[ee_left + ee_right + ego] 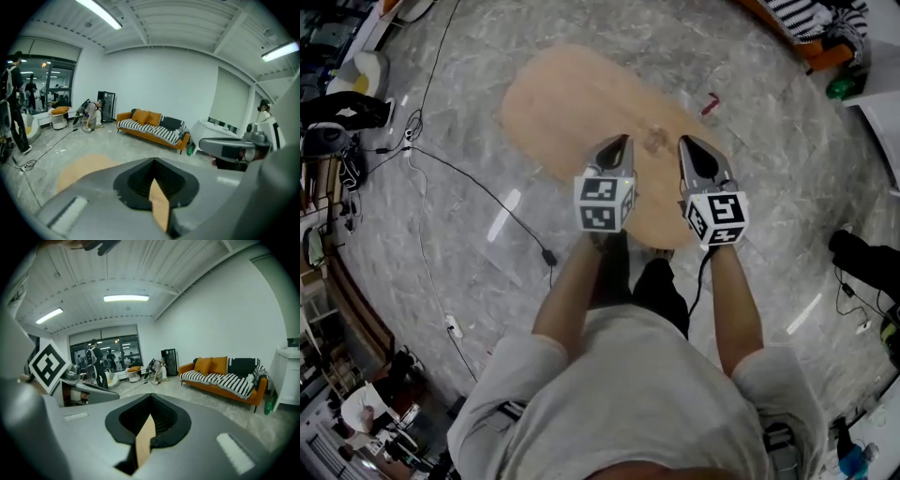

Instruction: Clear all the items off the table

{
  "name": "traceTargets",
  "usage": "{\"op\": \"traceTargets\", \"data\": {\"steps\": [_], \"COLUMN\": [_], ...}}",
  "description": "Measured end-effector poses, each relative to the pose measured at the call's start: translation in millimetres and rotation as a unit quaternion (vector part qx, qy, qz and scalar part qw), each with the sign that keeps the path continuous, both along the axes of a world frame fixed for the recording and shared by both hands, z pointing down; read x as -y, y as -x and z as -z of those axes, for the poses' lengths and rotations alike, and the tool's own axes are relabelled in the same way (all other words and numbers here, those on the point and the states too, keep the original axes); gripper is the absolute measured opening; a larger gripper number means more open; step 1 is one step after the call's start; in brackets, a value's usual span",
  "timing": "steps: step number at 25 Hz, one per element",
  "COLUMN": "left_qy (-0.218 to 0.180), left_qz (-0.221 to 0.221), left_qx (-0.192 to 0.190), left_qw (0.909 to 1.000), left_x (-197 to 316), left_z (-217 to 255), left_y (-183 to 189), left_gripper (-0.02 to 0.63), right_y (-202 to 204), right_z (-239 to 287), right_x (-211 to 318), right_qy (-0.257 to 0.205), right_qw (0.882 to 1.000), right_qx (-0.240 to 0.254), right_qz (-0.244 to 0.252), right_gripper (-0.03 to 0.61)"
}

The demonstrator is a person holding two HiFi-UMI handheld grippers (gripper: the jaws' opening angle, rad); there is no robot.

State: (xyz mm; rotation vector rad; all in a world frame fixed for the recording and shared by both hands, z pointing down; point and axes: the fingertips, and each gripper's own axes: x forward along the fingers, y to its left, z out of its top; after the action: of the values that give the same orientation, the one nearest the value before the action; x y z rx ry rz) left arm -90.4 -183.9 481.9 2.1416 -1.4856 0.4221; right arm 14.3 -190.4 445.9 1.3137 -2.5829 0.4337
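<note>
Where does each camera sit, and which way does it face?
Head view: on the person's head, facing steeply down at the oval light-wood table; shows forearms, white shirt, left gripper and right gripper.
Left gripper view: rides the left gripper, facing level across the room; shows its own shut jaws, with the right gripper at the right.
Right gripper view: rides the right gripper, also level; shows its own shut jaws, with the left gripper at the left.
Shared: both gripper views show the orange sofa with striped cover.
</note>
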Motion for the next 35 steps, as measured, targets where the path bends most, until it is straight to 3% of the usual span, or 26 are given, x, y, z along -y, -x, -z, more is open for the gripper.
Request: {"op": "traceTargets", "data": {"steps": [8, 13, 15, 22, 31, 35], "left_qy": [0.065, 0.118, 0.137, 0.171, 0.196, 0.21], "left_qz": [-0.11, -0.144, -0.146, -0.135, -0.12, -0.111], "left_qx": [0.008, -0.001, -0.002, -0.004, 0.002, -0.006], "left_qw": [0.9918, 0.9825, 0.9798, 0.9759, 0.9733, 0.9713], "left_x": [18.9, -6.0, -9.9, -2.2, 10.1, 12.9], "left_z": [-99.6, -167.7, -195.0, -254.4, -300.3, -315.0], "left_y": [-8.1, -12.5, -9.1, 25.9, 43.8, 43.9], "left_gripper": [0.02, 0.02, 0.02, 0.02, 0.02, 0.02], "right_y": [10.6, 15.8, 15.9, 43.4, 56.4, 68.0], "right_z": [-107.9, -188.2, -220.0, -292.2, -337.8, -355.0], "right_x": [29.1, 19.5, 18.0, 15.2, 27.5, 31.2], "right_qy": [0.058, 0.14, 0.173, 0.224, 0.272, 0.295], "right_qw": [0.995, 0.978, 0.968, 0.936, 0.928, 0.919], "right_qx": [-0.074, -0.139, -0.166, -0.245, -0.239, -0.241], "right_qz": [0.029, 0.064, 0.071, 0.116, 0.093, 0.105], "right_gripper": [0.006, 0.006, 0.006, 0.006, 0.006, 0.008]}}
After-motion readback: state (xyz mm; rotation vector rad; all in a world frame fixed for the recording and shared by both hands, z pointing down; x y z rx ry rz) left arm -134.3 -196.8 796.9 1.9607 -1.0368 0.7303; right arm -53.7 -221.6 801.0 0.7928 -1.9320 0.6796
